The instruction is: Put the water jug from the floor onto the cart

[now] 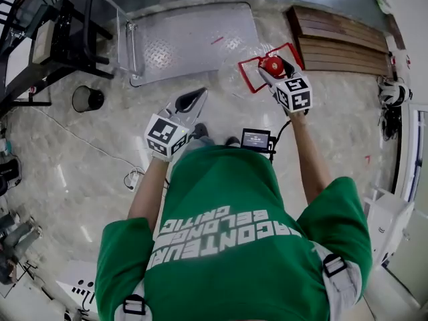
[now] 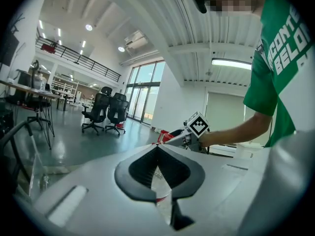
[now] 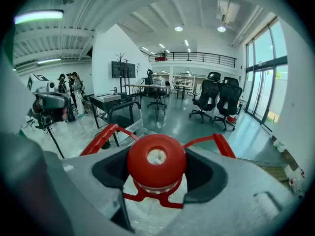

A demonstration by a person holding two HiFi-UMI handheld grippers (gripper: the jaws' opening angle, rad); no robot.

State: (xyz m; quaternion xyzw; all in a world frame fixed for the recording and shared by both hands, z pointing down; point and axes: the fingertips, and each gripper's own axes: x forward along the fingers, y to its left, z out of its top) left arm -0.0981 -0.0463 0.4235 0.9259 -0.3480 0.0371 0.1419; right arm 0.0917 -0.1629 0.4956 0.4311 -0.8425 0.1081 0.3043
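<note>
The water jug's red cap [image 1: 272, 65] and red carry handle [image 1: 249, 72] show in the head view, just right of the metal platform cart [image 1: 194, 39]. My right gripper [image 1: 274, 72] is shut on the jug at its cap. In the right gripper view the cap [image 3: 147, 176] fills the space between the jaws of the right gripper [image 3: 157, 154], with the clear body [image 3: 152, 213] below it and the handle [image 3: 101, 139] behind. My left gripper [image 1: 190, 101] hangs apart, lower left of the jug. In its own view the left gripper [image 2: 157, 149] has its jaw tips touching.
A wooden pallet [image 1: 344, 42] lies at the back right. A black bin [image 1: 87, 99] and a dark desk frame [image 1: 40, 39] stand left of the cart, and a cable [image 1: 87, 142] trails over the marble floor. Office chairs [image 3: 221, 102] stand far off.
</note>
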